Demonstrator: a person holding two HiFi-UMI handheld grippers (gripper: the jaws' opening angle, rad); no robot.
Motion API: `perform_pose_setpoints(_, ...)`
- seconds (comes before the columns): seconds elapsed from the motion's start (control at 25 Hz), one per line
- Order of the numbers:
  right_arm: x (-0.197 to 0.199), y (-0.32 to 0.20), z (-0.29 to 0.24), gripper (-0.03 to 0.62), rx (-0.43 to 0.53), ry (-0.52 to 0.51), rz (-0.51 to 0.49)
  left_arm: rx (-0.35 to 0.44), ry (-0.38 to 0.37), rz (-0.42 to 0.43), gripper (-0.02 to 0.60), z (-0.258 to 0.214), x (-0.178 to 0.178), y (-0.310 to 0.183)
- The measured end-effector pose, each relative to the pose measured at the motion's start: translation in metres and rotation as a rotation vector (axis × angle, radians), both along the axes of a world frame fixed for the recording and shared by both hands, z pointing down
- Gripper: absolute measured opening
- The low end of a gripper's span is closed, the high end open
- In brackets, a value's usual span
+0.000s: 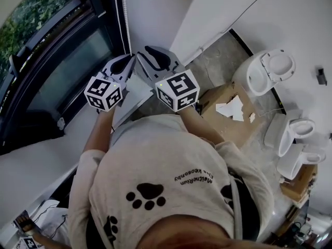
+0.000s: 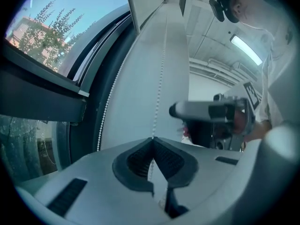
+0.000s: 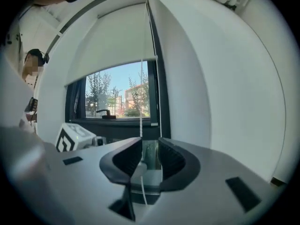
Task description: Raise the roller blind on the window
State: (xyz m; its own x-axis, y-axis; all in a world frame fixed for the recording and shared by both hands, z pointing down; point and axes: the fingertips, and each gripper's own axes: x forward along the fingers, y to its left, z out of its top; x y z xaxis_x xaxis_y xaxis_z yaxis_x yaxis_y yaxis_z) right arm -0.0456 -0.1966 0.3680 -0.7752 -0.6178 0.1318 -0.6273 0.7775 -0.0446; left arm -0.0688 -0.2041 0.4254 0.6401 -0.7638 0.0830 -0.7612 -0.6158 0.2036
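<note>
Your left tool: jaws closed tip to tip on the bead chain, which runs up toward 12 o'clock. Your right tool: jaws narrowly apart, a strand of the chain hanging between them. At 12 o'clock: roller blind, covering the upper part of the window.

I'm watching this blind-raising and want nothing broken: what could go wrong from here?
1. The left gripper pinches one strand of the bead chain. The other strand hangs beside it, so pulling the wrong one would lower the roller blind.
2. The right gripper has its fingers apart around the chain, which could slip out.
</note>
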Motion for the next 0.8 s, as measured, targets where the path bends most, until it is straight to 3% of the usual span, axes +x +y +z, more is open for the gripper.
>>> perform_pose_setpoints(0.36, -0.024, -0.004, -0.116, 0.109, 0.144, -0.052, -0.044, -0.001, 0.011, 0.024, 0.009, 0.001, 0.005, -0.002)
perform_pose_setpoints(0.52, -0.033, -0.014, -0.134, 0.098, 0.161, -0.04, -0.045, 0.0, 0.013, 0.028, 0.009, 0.001, 0.006, -0.002)
perform_pose_setpoints(0.8, -0.041, -0.019, -0.145, 0.012, 0.19, -0.029, -0.028, -0.001, 0.038, 0.033, 0.009, 0.001, 0.008, -0.004)
